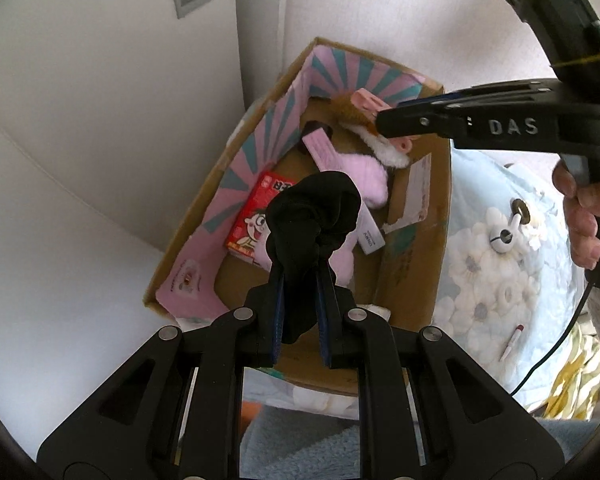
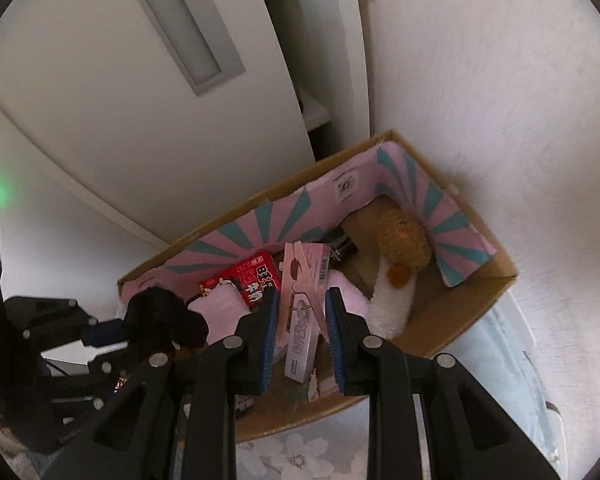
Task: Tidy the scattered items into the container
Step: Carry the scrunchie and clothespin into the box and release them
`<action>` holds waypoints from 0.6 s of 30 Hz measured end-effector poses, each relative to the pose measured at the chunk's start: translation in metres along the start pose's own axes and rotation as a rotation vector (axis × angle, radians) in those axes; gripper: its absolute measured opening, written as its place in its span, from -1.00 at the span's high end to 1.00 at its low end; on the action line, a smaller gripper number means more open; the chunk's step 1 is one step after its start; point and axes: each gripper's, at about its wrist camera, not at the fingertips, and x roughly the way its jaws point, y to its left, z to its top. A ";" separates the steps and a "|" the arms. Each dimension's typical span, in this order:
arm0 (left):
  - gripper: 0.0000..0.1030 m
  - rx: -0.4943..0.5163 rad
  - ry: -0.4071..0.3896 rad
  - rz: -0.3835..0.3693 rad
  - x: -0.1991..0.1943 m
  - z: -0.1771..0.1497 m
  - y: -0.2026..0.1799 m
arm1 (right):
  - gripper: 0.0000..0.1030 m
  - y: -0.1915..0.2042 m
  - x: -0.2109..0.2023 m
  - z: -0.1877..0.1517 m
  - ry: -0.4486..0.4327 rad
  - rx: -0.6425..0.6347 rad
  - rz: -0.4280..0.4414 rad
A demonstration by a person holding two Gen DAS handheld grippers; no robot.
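Two grippers over box (image 1: 416, 216): left (image 1: 300, 280) pinching black cloth (image 1: 312, 216), right (image 2: 302, 316) spread, empty

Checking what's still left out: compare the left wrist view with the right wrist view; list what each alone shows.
Left wrist only: a white earbud-like piece and a red-tipped stick out on the floral blanket, plus the hand on the right gripper. Right wrist only: a white shelf edge behind the door. Both: the cardboard box, red packet and black cloth clamped in the left gripper.
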 end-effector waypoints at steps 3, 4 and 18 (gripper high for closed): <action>0.76 0.001 0.009 -0.005 0.003 0.000 -0.001 | 0.57 -0.006 0.006 0.003 0.018 -0.001 -0.001; 0.76 0.001 0.012 -0.007 0.004 0.000 -0.001 | 0.57 -0.007 0.006 0.003 0.019 0.001 -0.002; -0.52 -0.013 0.009 -0.026 0.002 0.002 -0.004 | 0.28 -0.020 0.025 0.005 0.064 0.049 -0.062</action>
